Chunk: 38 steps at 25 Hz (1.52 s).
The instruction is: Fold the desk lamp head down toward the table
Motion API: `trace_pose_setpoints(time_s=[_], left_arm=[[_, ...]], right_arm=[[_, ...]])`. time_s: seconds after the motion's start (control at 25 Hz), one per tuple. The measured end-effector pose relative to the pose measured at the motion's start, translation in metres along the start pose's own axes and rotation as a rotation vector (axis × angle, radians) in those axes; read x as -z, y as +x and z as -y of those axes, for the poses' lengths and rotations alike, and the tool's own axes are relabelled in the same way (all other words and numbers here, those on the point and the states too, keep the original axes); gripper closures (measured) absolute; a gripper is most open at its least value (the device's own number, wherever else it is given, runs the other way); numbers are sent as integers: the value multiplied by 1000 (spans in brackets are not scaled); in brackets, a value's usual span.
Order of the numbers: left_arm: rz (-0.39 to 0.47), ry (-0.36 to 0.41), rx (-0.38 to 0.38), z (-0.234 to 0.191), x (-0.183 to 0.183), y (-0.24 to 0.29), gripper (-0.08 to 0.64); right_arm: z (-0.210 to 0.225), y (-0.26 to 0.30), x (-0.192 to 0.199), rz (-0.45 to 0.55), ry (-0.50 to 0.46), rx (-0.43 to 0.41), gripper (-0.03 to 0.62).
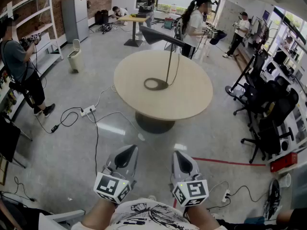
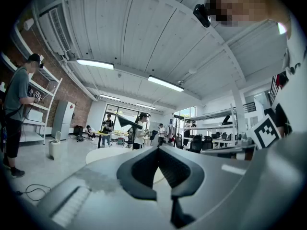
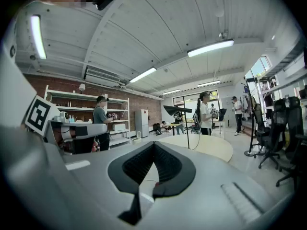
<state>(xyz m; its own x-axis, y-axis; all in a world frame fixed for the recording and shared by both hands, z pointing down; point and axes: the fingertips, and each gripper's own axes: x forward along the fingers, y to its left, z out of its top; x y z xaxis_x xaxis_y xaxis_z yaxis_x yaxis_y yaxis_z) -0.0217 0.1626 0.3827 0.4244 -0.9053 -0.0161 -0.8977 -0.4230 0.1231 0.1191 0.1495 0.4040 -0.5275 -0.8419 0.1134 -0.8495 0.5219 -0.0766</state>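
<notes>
Standing near the middle of the round table (image 1: pixel 192 97), the desk lamp (image 1: pixel 169 63) holds its head (image 1: pixel 160 36) high and level, so I judge none of the fold done. Left gripper (image 1: pixel 128 153) and right gripper (image 1: pixel 180 158) hang well short of the table's near edge, jaws together, empty.

Left hand-held gripper (image 1: pixel 130 151) and right hand-held gripper (image 1: pixel 178 156) (jaws together) both empty.
</notes>
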Motion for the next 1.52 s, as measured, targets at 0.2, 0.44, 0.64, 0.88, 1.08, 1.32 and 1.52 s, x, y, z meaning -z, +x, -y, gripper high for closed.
trace_pose_setpoints(time_s=[0.2,0.44,0.64,0.88,1.08,1.32,1.52], left_arm=[[22,-4,11,1,-6,-6,554],[18,1,14,5,-3,-6,554],[8,-1,15,0,4,-11,554],[4,-15,8,-13,10,-18,554],[-4,-34,-21,-35,22,-16,554],[-11,-54,-85,-68,31,1,554],[-14,-57,-126,-97,30,51,554]], right_arm=[[-7,-1,-2,6,-41,3,584],[-3,-6,1,5,-22,12,584],[-6,-6,4,25,11,24,584],[-15,0,13,8,15,25,584],[-20,18,21,1,-29,22,584],[-8,63,25,-12,-29,-15,583],[17,117,15,-16,-80,-63,584]])
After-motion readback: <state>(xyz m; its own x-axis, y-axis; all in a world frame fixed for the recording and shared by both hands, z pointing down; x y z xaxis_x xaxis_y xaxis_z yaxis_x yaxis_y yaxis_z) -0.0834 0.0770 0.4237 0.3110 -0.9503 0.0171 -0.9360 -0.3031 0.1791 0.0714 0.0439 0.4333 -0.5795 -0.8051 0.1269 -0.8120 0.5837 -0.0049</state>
